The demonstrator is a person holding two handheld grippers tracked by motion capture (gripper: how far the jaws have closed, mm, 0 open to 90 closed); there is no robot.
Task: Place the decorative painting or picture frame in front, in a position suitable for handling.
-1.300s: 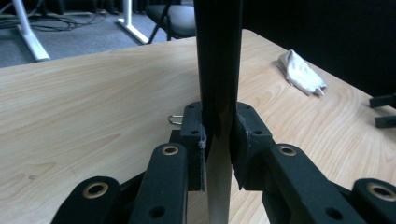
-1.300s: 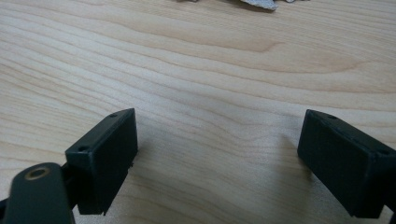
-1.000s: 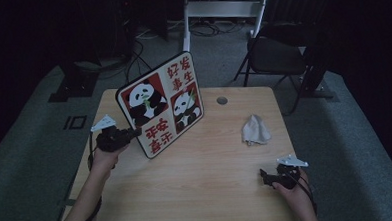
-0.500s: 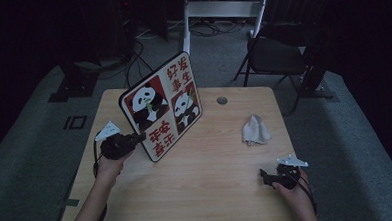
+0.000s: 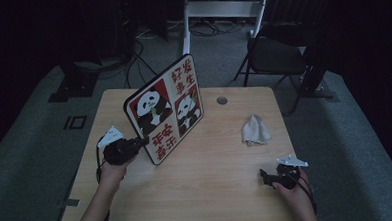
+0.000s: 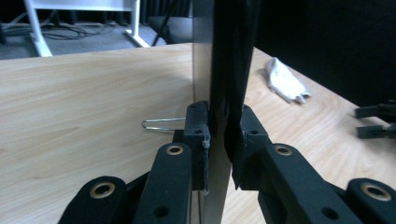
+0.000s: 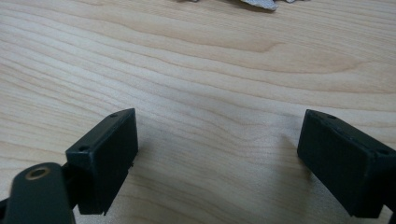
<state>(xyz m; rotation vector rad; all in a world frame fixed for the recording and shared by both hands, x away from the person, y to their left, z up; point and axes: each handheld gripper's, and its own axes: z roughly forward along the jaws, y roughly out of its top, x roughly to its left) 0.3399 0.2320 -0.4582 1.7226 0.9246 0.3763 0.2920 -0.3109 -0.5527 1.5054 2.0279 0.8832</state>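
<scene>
High view: panda picture board (image 5: pixel 168 110) standing tilted on the wooden table (image 5: pixel 207 190), left gripper (image 5: pixel 141 142) clamped on its lower left edge; white cloth (image 5: pixel 255 129) well apart; right gripper (image 5: pixel 263 174) resting near the front right corner. Left gripper view: jaws pinch the board's edge (image 6: pixel 219 70), wire stand (image 6: pixel 163 124) behind. Right gripper view: jaws wide apart, holding nothing, over bare tabletop (image 7: pixel 210 88).

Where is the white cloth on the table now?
In the high view, the white cloth lies on the table's right half, right of the panda board and beyond the right gripper.
</scene>
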